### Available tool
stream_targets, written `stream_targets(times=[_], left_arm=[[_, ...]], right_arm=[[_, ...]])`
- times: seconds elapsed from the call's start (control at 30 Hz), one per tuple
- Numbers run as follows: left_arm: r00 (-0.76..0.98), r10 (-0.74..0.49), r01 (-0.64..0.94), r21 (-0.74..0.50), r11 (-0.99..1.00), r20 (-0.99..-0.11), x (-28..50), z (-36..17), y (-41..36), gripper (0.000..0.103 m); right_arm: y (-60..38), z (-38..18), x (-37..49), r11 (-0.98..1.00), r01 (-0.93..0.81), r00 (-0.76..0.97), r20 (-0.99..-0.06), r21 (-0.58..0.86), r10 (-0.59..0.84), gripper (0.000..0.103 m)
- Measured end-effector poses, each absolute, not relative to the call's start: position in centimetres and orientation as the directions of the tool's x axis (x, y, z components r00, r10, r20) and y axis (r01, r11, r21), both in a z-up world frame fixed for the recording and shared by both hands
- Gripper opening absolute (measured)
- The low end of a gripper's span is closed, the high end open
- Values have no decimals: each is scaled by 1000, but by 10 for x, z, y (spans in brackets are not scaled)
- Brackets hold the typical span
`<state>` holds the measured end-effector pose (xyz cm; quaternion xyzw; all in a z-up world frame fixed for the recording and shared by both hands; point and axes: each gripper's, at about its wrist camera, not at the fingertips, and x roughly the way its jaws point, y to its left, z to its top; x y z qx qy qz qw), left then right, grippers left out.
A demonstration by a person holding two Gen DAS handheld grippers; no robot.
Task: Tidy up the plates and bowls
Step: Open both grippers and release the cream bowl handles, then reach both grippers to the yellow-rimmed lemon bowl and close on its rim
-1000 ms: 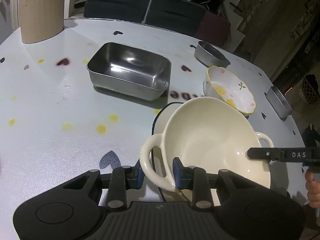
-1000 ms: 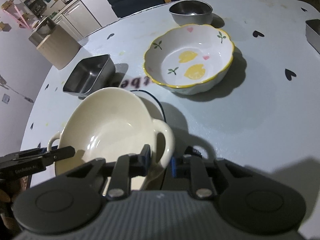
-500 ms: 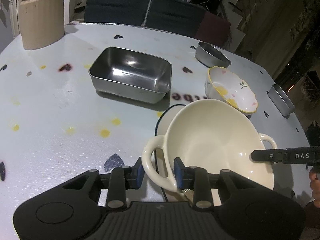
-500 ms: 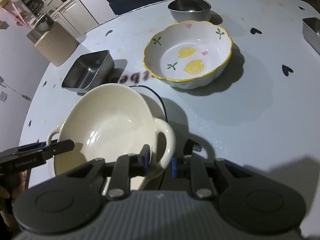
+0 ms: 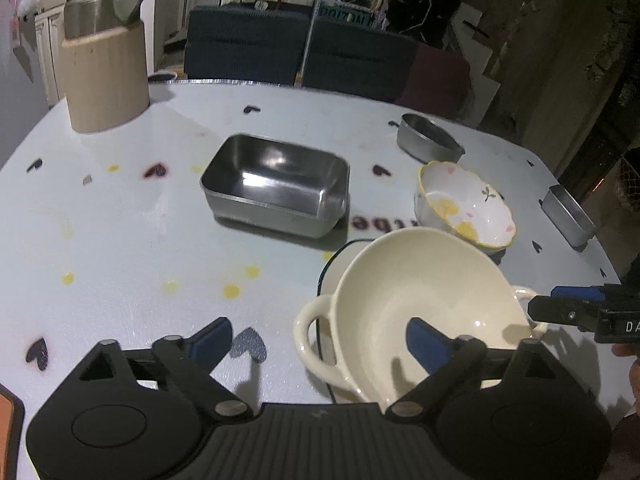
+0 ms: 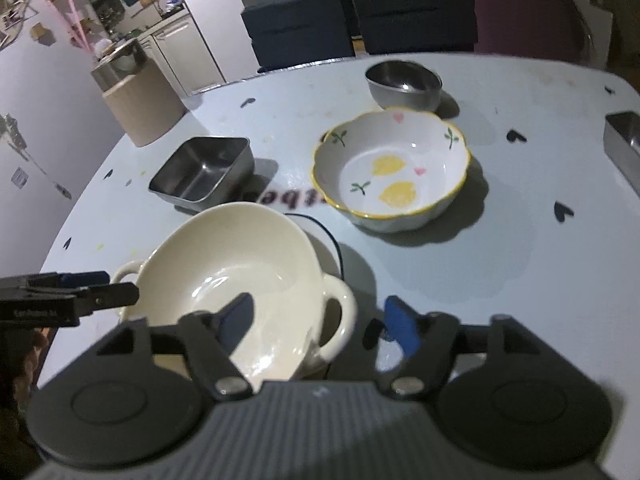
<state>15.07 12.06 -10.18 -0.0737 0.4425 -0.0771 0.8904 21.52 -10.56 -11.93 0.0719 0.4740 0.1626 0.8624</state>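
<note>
Now both claws (image 5: 316, 338) (image 6: 318, 320) opening, angled down, seemingly clear of cream bowl (image 5: 420, 300).

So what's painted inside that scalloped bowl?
Yellow lemons, pink hearts and green sprigs on white, yellow rim: scalloped bowl, clearest in the right wrist view.

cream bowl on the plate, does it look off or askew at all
Yes. The cream two-handled bowl sits off-centre on the dark-rimmed plate, which peeks out only on its far side, and it looks tilted. No chips or spills show.
</note>
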Motion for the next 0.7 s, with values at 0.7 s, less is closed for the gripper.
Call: stream_targets(times=[0.7], left_arm=[[674, -174, 135, -111, 985, -718, 199, -58, 60, 103]], right_arm=[[-168, -87, 224, 971, -119, 648, -725, 208, 234, 103]])
